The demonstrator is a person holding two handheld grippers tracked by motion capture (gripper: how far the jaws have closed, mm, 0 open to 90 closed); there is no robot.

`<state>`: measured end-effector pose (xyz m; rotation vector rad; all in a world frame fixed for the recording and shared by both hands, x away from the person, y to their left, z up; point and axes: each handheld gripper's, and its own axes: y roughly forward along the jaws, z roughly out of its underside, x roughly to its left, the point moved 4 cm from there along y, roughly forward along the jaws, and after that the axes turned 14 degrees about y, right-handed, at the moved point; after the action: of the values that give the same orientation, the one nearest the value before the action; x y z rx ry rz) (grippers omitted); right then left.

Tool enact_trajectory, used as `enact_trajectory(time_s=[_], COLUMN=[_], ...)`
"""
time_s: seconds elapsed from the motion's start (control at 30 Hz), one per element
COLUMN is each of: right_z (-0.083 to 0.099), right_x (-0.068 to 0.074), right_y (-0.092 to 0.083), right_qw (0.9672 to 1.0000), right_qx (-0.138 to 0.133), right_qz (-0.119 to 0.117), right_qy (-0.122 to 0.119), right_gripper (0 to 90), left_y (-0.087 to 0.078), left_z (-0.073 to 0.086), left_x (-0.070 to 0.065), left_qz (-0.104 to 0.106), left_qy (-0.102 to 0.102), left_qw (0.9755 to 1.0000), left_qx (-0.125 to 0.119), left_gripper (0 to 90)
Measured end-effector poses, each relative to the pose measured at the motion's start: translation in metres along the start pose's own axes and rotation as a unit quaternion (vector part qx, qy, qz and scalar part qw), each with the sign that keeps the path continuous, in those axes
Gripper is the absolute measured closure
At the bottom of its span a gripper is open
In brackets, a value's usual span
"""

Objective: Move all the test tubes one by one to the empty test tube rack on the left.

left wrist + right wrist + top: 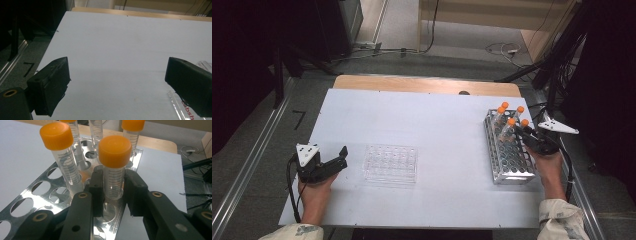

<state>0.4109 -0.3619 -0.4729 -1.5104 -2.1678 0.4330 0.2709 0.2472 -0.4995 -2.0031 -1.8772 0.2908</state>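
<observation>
A metal tube rack (511, 167) stands at the right of the white table (437, 120), with several clear orange-capped tubes upright in its far end. My right gripper (528, 134) reaches in from the rack's right side. In the right gripper view it (113, 195) is shut on the nearest tube (113, 180), one pad (97, 192) pressing on each side below the cap. The tube's foot sits in a rack hole (30, 202). My left gripper (341, 158) rests low at the table's left, open (116, 85), with bare table between its fingers (50, 87).
A clear plastic well plate (390, 163) lies just right of the left gripper; its corner (180, 105) is by the right jaw. Another tube (66, 167) stands close to the left of the held one. Cables and dark stands lie beyond the table's far and right edges.
</observation>
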Motion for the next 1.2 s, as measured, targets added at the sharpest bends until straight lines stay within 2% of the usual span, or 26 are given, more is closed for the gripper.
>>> enact_trajectory(time_s=[0.5,0.93,1.2], right_z=[-0.008,-0.027,-0.033], right_x=[0.002,0.009,0.011], right_y=[-0.008,-0.026,-0.036], right_qw=[0.9997,0.9986,0.9978], right_qx=[-0.025,-0.051,-0.064], right_qz=[-0.005,0.005,0.011], right_qy=[-0.001,-0.01,-0.009], right_gripper=[71.1,71.7,71.7], left_y=[0.0,-0.001,0.0], left_z=[0.0,0.001,0.002], left_x=[0.0,0.0,0.001], left_qz=[-0.001,-0.002,0.005], left_qy=[-0.001,-0.001,-0.01], left_qw=[1.0,1.0,0.9999], left_qx=[0.001,0.001,0.006], left_gripper=[6.6,6.6,6.6])
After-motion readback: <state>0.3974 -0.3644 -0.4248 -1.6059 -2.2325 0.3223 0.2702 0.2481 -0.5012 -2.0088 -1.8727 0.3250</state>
